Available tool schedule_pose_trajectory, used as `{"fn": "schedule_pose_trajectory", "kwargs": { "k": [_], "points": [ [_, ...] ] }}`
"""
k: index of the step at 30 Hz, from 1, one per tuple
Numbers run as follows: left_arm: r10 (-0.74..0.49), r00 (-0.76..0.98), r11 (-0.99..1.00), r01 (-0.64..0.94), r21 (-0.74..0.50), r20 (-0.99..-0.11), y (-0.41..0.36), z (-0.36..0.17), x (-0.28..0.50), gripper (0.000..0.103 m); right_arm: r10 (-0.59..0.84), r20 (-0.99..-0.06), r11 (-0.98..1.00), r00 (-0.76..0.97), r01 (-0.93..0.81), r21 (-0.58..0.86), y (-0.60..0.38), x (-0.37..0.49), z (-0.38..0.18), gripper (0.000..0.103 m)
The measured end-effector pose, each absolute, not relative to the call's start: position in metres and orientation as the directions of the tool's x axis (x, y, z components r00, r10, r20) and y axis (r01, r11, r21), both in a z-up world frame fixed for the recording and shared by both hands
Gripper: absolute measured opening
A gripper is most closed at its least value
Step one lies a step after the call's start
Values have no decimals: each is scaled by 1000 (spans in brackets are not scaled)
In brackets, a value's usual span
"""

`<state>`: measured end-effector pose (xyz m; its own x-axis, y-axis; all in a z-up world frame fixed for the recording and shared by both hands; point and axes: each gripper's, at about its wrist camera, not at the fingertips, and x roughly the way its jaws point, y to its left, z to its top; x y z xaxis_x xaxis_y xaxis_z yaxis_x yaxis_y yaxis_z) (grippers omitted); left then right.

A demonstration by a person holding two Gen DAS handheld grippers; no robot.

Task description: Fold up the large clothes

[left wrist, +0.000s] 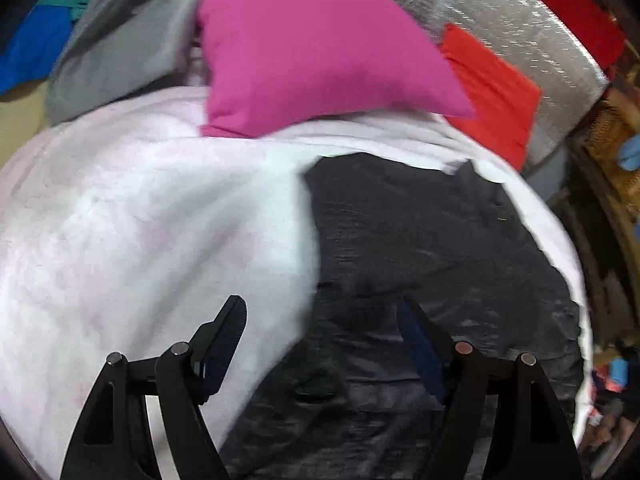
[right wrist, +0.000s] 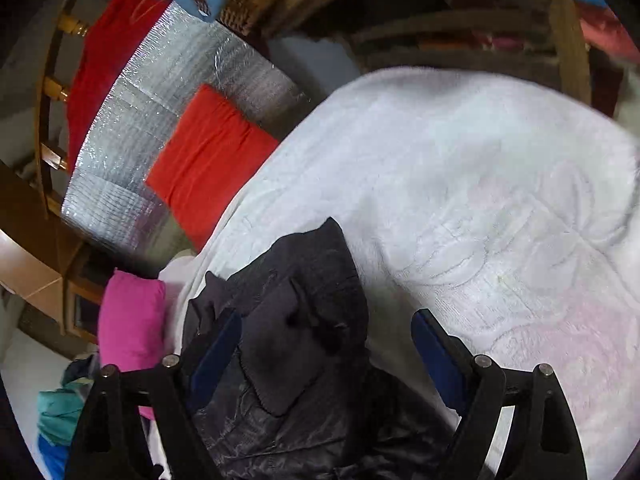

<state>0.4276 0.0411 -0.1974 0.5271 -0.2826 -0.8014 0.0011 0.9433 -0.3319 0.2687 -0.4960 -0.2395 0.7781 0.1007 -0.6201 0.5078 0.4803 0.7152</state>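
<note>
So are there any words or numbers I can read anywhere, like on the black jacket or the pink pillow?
No text can be read in either view.
Black jacket: no label or print shows.
Pink pillow: plain.
Red cloth: plain.
White blanket: only a raised pattern of curved lines, no letters.
Silver foil mat: shiny and plain.

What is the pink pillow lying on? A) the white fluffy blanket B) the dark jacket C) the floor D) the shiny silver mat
A: the pink pillow lies on the far edge of the white fluffy blanket, apart from the dark jacket and beside the shiny silver mat.
</note>
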Motion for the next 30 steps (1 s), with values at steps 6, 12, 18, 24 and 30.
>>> {"fn": "schedule_pose_trajectory", "kwargs": {
  "k": [6,12,18,24,30],
  "points": [
    [-348,467,932,81,-352,-813,13,-207,434,78,181,-677,555,714,494,669,-491,306,-259,89],
    [-279,447,959,87,-269,-850,-3,-217,440,78,227,-690,645,688,425,635,-456,337,-267,89],
    [-292,475,955,94,-282,-830,-4,-208,440,78,106,-712,741,694,422,522,-435,317,-236,29],
    [-255,424,966,66,-251,-869,-6,-221,446,78,111,-752,737,650,454,501,-433,310,-243,29],
    [-236,444,971,85,-221,-865,-7,-215,442,78,161,-738,674,655,473,567,-450,299,-241,66]
  ]
}}
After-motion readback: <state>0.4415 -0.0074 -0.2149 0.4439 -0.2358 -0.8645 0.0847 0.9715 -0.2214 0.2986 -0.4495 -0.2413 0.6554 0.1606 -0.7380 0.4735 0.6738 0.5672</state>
